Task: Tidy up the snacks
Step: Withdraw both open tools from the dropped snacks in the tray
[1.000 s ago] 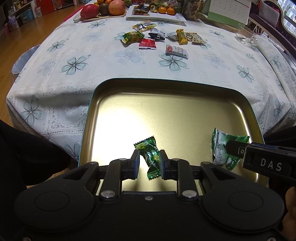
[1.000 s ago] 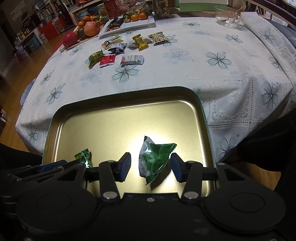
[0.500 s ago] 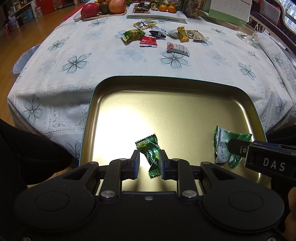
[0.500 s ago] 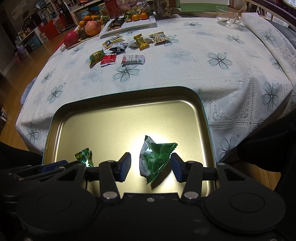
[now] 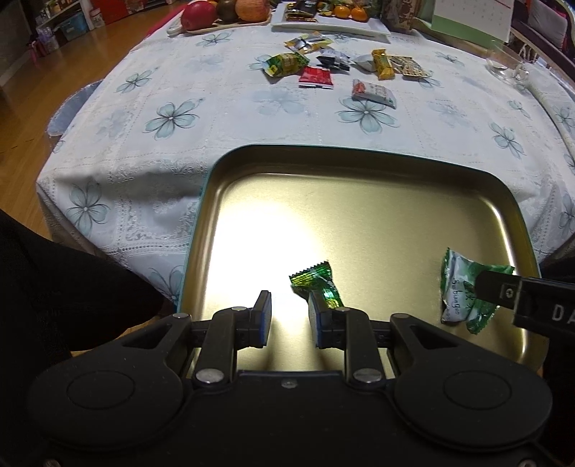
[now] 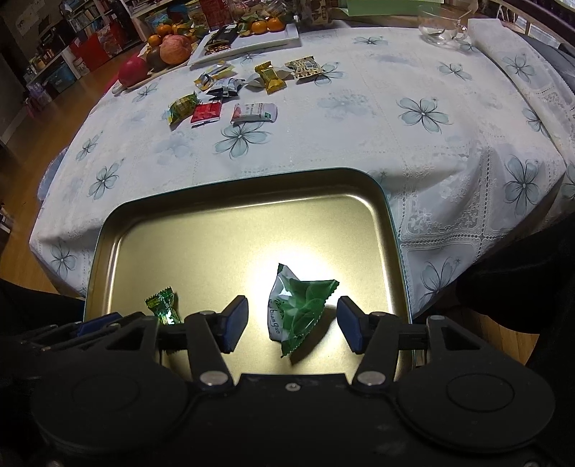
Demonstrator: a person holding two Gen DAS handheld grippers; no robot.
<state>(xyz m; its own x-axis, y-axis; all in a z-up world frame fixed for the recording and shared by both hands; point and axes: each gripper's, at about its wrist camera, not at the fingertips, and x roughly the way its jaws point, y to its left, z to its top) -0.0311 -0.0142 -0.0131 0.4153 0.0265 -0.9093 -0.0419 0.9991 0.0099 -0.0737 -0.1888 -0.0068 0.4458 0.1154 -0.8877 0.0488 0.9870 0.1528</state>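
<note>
We are working over a table (image 5: 201, 118) spread with a white cloth printed in pale blue flowers. At its near edge sits a gold metal tray (image 5: 359, 194) with a teal outer rim, its floor catching a bright glare.

Across the far side of the table we see a white rectangular plate (image 6: 273, 34) carrying small oranges and dark wrappers, and beside it a board of fruit (image 6: 158, 54) with an apple and a red round fruit. A clear glass cup (image 6: 440, 30) stands at the far right corner. Between the plate and the tray lies a loose cluster of wrapped snacks (image 5: 337, 72), among them a red packet, a yellow bar and a white-and-red pack, all well apart from the tray.

Both of our tools point down into the near part of the tray. Our right gripper (image 6: 293, 323) has its jaws opening, and neither pad touches the green-and-white snack packet (image 6: 298, 309), which lies on the tray floor between them. Our left gripper (image 5: 287, 318) is also opening its jaws. The gap between its pads is bare, and the small green foil candy (image 5: 316, 282) lies on the tray just beyond its right finger (image 5: 318, 325), partly hidden behind that finger; we cannot tell whether it touches the finger's outer side.

In the left wrist view the packet rests toward the tray's near right corner, with a fingertip of the right gripper in front of it.
</note>
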